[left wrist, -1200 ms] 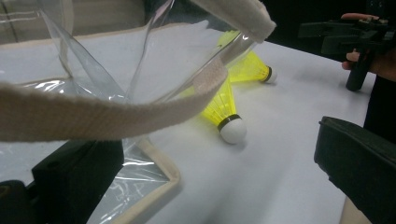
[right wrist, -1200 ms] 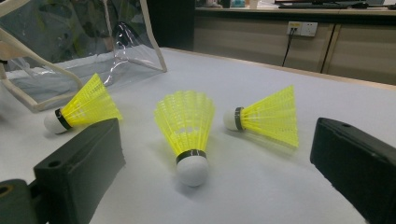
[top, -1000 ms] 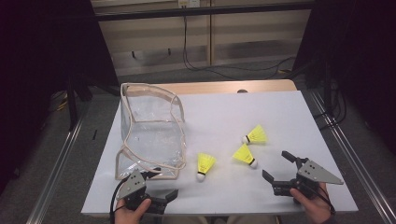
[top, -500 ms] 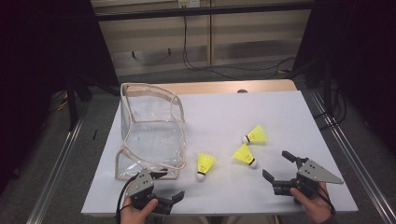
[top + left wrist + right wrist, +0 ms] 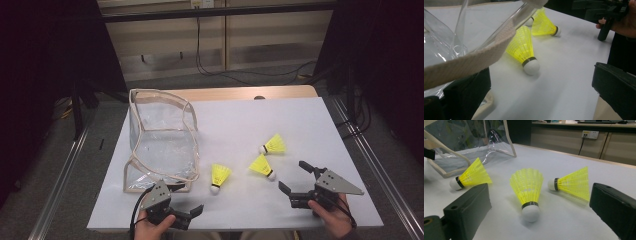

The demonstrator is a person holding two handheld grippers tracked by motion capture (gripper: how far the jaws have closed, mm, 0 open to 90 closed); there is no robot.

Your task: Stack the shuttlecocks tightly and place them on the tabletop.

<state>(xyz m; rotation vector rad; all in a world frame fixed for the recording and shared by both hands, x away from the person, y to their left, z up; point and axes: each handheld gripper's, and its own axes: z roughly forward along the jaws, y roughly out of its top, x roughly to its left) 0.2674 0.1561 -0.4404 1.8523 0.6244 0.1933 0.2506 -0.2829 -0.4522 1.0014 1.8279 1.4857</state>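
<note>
Now both grippers, left gripper (image 5: pixel 183 204) and right gripper (image 5: pixel 296 179), gape empty at the table's (image 5: pixel 240 120) near edge. Between them lie 3 shuttlecocks (image 5: pixel 219 176); the clear bag (image 5: pixel 162 142) stands along the left edge.

a white table (image 5: pixel 300 120) is carrying a clear bag (image 5: pixel 162 142) with cloth edging at its left, and three yellow shuttlecocks (image 5: pixel 219 176) (image 5: pixel 262 165) (image 5: pixel 273 144) are lying just right of it.

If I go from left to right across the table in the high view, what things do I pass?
Clear bag → left gripper → nearest shuttlecock → middle shuttlecock → far shuttlecock → right gripper.
</note>
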